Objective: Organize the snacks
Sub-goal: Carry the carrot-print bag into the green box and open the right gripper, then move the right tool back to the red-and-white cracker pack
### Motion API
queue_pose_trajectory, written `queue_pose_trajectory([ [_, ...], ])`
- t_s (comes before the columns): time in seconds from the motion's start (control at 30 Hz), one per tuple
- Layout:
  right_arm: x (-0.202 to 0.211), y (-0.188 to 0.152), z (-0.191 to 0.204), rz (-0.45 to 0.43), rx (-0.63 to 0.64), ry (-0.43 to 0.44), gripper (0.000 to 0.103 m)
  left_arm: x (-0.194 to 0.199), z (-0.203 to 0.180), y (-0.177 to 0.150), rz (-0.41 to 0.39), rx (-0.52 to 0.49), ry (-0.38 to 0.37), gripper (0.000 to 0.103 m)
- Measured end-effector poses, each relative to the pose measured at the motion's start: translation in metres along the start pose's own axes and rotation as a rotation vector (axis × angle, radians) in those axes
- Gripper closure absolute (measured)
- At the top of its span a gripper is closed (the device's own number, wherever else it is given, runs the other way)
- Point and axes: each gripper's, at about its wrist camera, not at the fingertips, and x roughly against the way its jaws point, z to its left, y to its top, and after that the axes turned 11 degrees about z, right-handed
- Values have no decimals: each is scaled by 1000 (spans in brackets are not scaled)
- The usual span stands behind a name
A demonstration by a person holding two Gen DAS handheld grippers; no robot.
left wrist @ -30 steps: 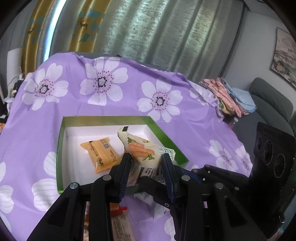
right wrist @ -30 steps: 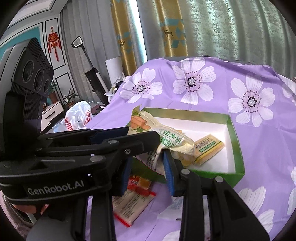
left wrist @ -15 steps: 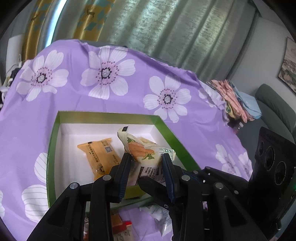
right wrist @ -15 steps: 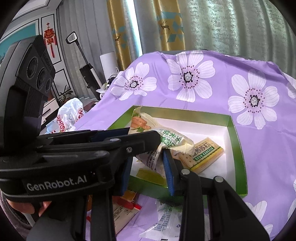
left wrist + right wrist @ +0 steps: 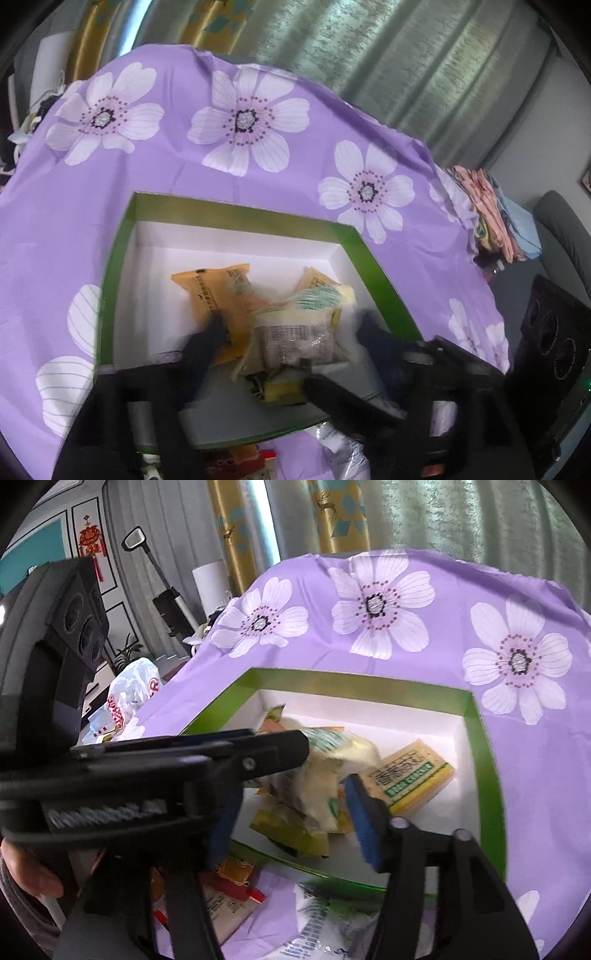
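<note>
Crinkly corn snack packet [image 5: 299, 332] is being released between both opening hand-held grippers, left [image 5: 291, 336] and right [image 5: 291, 808], over green box [image 5: 236, 214] at lower centre; it could be snagged on pads and dragged out.

Grey-green curtains [image 5: 424, 66], gold drapes [image 5: 236, 528], grey sofa [image 5: 565, 225]

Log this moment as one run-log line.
left gripper: opening | right gripper: opening | corn snack packet: between jaws, over green box | stage: release
</note>
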Motion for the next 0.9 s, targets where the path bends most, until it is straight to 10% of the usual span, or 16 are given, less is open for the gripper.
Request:
queue_pose_trajectory([
  [0.9,105,-89,-21,-96,-127,2,30,103,30,-82,-65,63,118,14],
])
